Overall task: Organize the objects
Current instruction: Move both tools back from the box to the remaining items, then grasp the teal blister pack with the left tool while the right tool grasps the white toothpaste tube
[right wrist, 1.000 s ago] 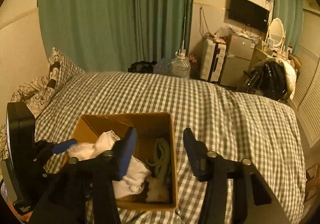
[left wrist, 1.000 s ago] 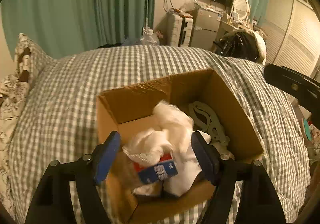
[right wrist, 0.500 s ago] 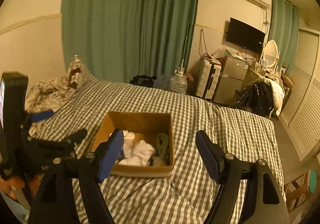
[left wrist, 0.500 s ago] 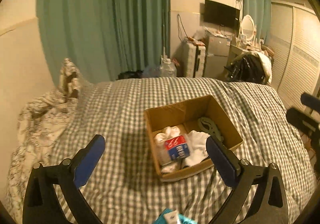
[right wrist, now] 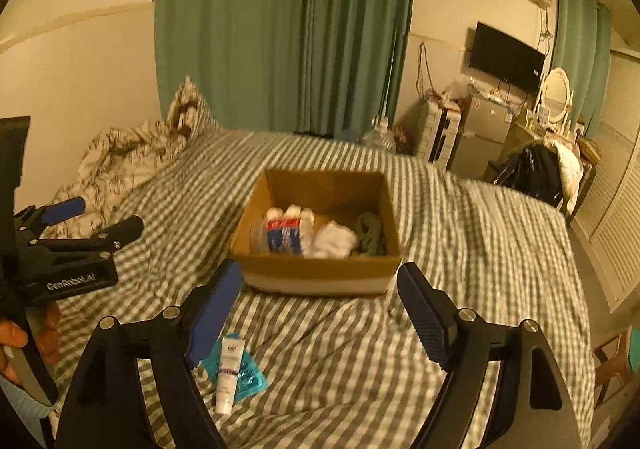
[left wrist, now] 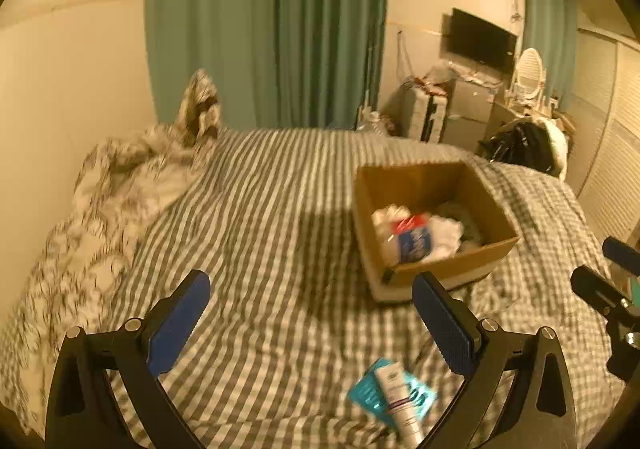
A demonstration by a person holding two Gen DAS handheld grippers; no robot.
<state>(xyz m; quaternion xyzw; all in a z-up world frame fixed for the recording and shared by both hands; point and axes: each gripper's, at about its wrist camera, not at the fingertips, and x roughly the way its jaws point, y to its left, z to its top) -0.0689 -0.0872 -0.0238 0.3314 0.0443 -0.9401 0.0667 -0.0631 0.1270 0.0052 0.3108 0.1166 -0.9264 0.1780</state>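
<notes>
An open cardboard box (left wrist: 460, 273) (right wrist: 320, 281) sits on the checked bed. Inside lie a red-and-blue pack (left wrist: 414, 235) (right wrist: 284, 235), white cloth (left wrist: 446, 231) (right wrist: 334, 239) and a grey-green item (right wrist: 370, 235). A white tube (left wrist: 400, 405) (right wrist: 229, 373) lies on a teal packet (left wrist: 366, 395) (right wrist: 250, 373) on the bed, nearer than the box. My left gripper (left wrist: 312, 329) is open and empty, held back above the bed; it also shows in the right wrist view (right wrist: 92, 217). My right gripper (right wrist: 320, 317) is open and empty, in front of the box.
A crumpled patterned duvet and pillow (left wrist: 132, 177) (right wrist: 128, 157) lie at the bed's left. Green curtains (right wrist: 280, 29) hang behind. A dresser, TV and clutter (right wrist: 492, 109) stand beyond the bed on the right, next to slatted closet doors (left wrist: 608, 157).
Both grippers pulled back and up from the box and opened wider. The left one left the white cloth and pack in the box. The tube and teal packet came into view.
</notes>
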